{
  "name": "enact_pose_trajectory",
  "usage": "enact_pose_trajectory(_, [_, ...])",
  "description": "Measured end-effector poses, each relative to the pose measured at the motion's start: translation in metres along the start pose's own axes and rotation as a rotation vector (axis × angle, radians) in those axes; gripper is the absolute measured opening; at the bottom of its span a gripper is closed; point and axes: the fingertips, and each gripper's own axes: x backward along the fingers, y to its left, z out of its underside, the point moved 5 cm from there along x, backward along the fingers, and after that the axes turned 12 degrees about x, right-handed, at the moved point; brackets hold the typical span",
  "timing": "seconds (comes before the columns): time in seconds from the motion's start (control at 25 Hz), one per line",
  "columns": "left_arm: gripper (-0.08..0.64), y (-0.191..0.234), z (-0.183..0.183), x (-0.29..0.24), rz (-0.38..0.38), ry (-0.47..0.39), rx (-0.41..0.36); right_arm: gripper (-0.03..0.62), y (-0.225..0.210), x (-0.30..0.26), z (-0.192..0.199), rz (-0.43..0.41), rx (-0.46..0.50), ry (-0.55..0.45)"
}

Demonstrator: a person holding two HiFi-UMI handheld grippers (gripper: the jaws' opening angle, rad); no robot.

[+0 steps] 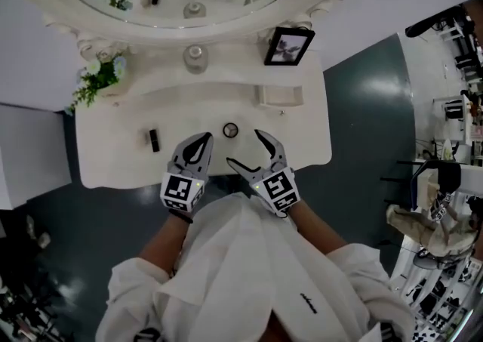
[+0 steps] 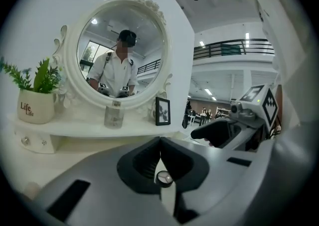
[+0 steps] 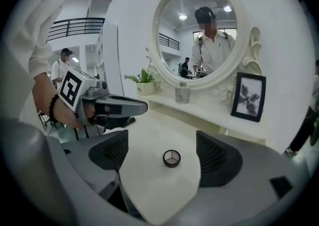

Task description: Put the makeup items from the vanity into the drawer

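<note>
White vanity (image 1: pixel 302 148) top.
Bears a compact (image 1: pixel 230 130) just ahead of the right gripper's (image 1: pixel 244 148) fingertips (image 1: pixel 260 137), a lipstick (image 1: pixel 154 139) left of the left gripper's (image 1: pixel 205 138) fingers (image 1: pixel 198 149).

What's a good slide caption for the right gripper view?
Open right gripper facing a round compact lying on the white vanity, mirror behind.

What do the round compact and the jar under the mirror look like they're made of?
Round compact: probably plastic, a dark glossy rim around three pale powder wedges. Jar: likely clear glass or acrylic, since its body looks see-through and faintly shiny.
</note>
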Motion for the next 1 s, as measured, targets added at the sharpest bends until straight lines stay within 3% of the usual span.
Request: enact_pose_trajectory(1.0, [0.026, 0.033, 0.043, -0.051, -0.07, 0.077, 0.081, 0.422, -0.018, -0.104, 0.079, -0.128, 0.031, 0.184])
